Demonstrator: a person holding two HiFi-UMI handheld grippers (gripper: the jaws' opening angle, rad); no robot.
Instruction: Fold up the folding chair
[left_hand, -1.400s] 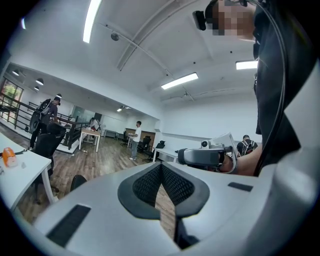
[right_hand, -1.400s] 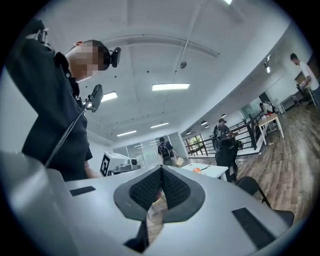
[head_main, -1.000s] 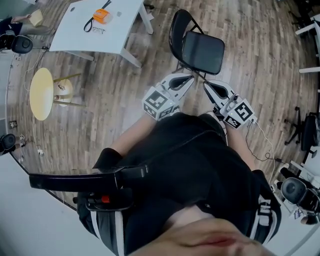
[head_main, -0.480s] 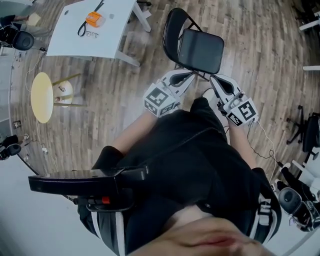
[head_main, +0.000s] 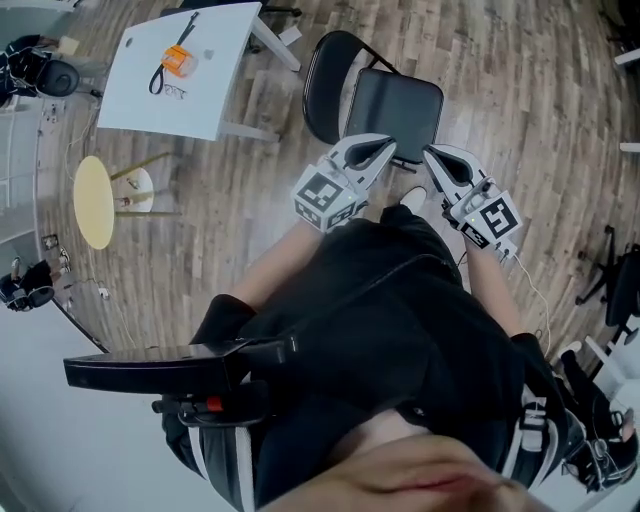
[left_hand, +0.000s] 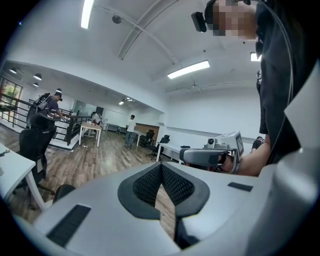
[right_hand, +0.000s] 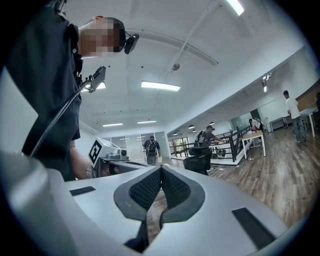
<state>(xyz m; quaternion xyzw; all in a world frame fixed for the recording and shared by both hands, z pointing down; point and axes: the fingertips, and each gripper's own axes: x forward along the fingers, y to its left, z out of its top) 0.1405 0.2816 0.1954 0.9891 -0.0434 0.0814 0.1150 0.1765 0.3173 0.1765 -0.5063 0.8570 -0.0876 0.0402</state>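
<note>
The black folding chair (head_main: 392, 102) stands unfolded on the wood floor, its seat flat and its looped backrest (head_main: 318, 75) at the far left side. My left gripper (head_main: 383, 150) and right gripper (head_main: 433, 156) are held side by side in front of me, tips at the near edge of the seat. Neither touches the chair as far as I can see. In the left gripper view the jaws (left_hand: 161, 169) are shut with nothing between them. In the right gripper view the jaws (right_hand: 161, 173) are shut and empty too.
A white table (head_main: 200, 85) with an orange object (head_main: 177, 58) stands to the chair's left. A round yellow stool (head_main: 95, 200) is farther left. My shoe (head_main: 412, 200) is just below the seat. People, desks and a railing are far off in the room.
I have stepped closer to the chair with both grippers. Their tips now reach the seat's near edge. The table and stool have slid left in view. Both jaws stay shut.
</note>
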